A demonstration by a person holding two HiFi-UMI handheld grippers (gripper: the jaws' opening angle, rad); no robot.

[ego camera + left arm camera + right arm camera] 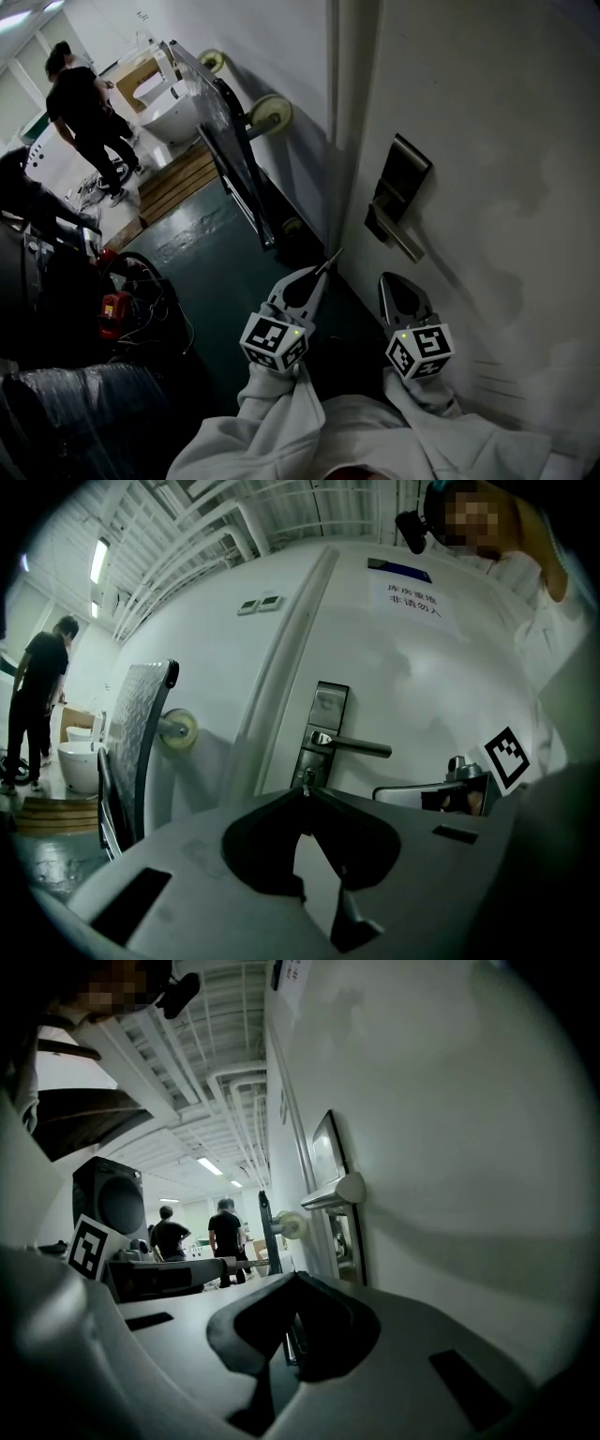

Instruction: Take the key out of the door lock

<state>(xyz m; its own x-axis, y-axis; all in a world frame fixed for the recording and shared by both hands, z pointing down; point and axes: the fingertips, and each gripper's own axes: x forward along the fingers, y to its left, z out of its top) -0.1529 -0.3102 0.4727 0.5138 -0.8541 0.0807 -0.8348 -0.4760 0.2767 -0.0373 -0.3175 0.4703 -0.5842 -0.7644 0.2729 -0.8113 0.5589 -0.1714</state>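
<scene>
The white door (506, 187) fills the right of the head view, with a dark lock plate (409, 169) and a lever handle (403, 240). My left gripper (324, 272) hovers a short way off the door, below and left of the handle. It is shut on the key (334, 257), whose thin blade sticks out past the tips. In the left gripper view the key (306, 780) shows as a small nub at the closed jaw tips, in front of the lock plate (328, 710) and handle (364, 748). My right gripper (390, 279) hangs beside the door under the handle, shut and holding nothing.
A metal hand truck (234, 155) with cream wheels (269, 112) leans on the wall left of the door. Further back a person (82, 108) stands by a white toilet (173, 108). Cables and a red tool (114, 314) lie at lower left.
</scene>
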